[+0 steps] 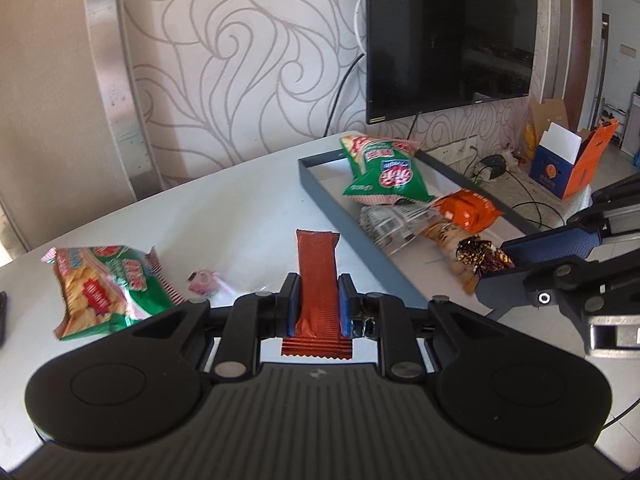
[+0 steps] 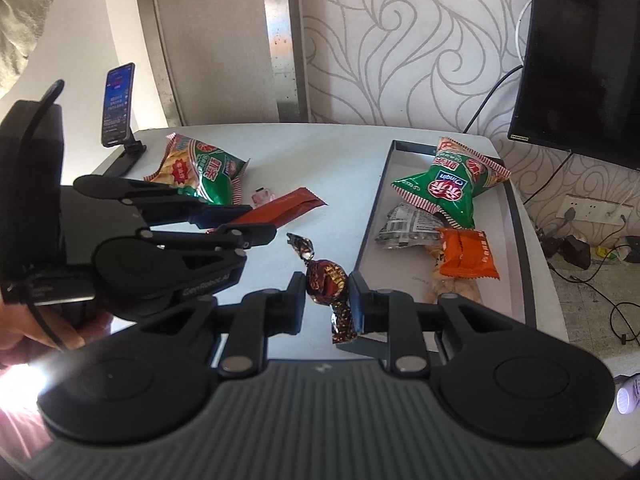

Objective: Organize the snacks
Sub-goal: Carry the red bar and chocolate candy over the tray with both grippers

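Observation:
My left gripper (image 1: pixel 318 300) is shut on a long red snack bar (image 1: pixel 317 280), held above the white table (image 1: pixel 240 200); the bar (image 2: pixel 280 208) also shows in the right wrist view. My right gripper (image 2: pixel 327 292) is shut on a dark foil-wrapped candy (image 2: pixel 326 280), just left of the grey tray (image 2: pixel 374 216). The candy (image 1: pixel 480 256) hangs at the tray's near edge (image 1: pixel 340 212) in the left wrist view. In the tray lie a green chip bag (image 2: pixel 448 190), an orange packet (image 2: pixel 466 254) and a clear-wrapped snack (image 2: pixel 408 228).
A second green chip bag (image 1: pixel 108 284) and a small pink candy (image 1: pixel 204 282) lie on the table at left. A phone on a stand (image 2: pixel 118 104) is at the far left corner. A TV (image 1: pixel 448 36), cables and boxes (image 1: pixel 568 164) are beyond the table.

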The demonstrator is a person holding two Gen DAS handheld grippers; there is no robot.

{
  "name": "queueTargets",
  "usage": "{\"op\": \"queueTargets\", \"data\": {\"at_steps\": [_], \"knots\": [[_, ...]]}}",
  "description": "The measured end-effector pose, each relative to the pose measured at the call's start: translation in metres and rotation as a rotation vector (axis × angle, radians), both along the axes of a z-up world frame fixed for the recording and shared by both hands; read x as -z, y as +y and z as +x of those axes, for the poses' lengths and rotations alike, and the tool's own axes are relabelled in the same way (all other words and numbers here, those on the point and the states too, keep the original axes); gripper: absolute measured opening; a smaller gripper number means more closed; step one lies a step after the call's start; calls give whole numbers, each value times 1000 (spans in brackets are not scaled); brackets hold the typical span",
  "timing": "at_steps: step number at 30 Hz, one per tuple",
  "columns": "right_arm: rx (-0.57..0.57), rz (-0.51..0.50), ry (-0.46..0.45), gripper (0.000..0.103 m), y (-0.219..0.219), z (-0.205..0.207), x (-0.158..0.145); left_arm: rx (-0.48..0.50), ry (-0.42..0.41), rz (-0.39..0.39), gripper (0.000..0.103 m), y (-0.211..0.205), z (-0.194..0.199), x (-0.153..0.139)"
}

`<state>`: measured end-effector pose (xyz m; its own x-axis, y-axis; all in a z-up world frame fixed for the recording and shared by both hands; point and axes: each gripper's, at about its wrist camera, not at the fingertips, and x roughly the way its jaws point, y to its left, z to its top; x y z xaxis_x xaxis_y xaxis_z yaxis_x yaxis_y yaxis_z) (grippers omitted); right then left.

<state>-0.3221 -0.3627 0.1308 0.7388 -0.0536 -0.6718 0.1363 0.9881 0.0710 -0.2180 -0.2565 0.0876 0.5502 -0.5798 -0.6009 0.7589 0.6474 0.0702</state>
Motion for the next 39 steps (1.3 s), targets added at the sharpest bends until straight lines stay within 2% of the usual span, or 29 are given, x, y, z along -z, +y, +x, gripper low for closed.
{"op": "queueTargets", "data": {"at_steps": [10, 20, 28, 39], "knots": [[77, -23, 8, 26, -27, -19, -4, 82, -3, -28, 24, -57, -12, -3], [138, -36, 14, 26, -52, -33, -7, 120, 17, -28, 24, -104, -11, 8], [162, -37, 19, 26, -65, -37, -6, 113, 44, -10, 24, -117, -3, 26], [112, -30, 16, 26, -65, -25, -5, 83, 46, 12, 25, -111, 5, 32]]}}
